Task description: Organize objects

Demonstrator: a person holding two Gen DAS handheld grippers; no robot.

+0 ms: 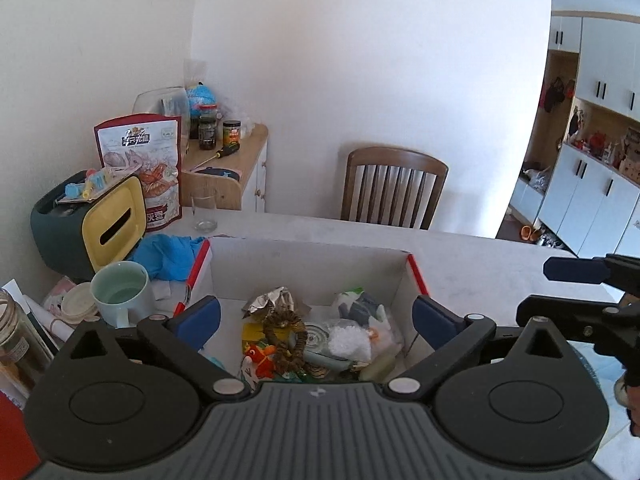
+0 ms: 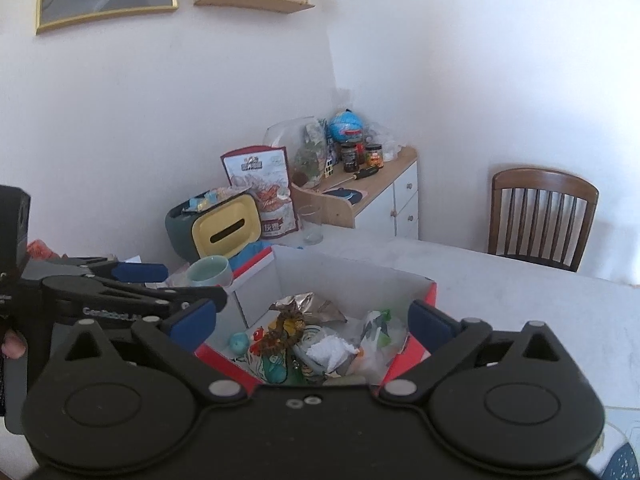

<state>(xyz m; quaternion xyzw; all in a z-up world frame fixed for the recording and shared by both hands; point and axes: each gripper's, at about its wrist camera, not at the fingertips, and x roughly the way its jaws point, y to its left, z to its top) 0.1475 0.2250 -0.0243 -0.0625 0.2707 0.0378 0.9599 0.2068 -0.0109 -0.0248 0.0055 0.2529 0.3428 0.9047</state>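
White table (image 1: 472, 256), red-edged white box (image 1: 304, 264), mixed small clutter (image 1: 316, 340) inside

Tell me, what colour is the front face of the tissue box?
Yellow, on a dark green body; the tissue box shows best in the left wrist view.

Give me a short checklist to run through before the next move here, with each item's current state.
1. Left gripper open, nothing between its fingers: ok.
2. Right gripper open and empty: ok.
3. Box upright on the table, top open: ok.
4. Items inside the box, none hanging over the rim: ok.
5. Mug stands clear of the box: ok.
6. Which thing gets tidied next: cannot tell.
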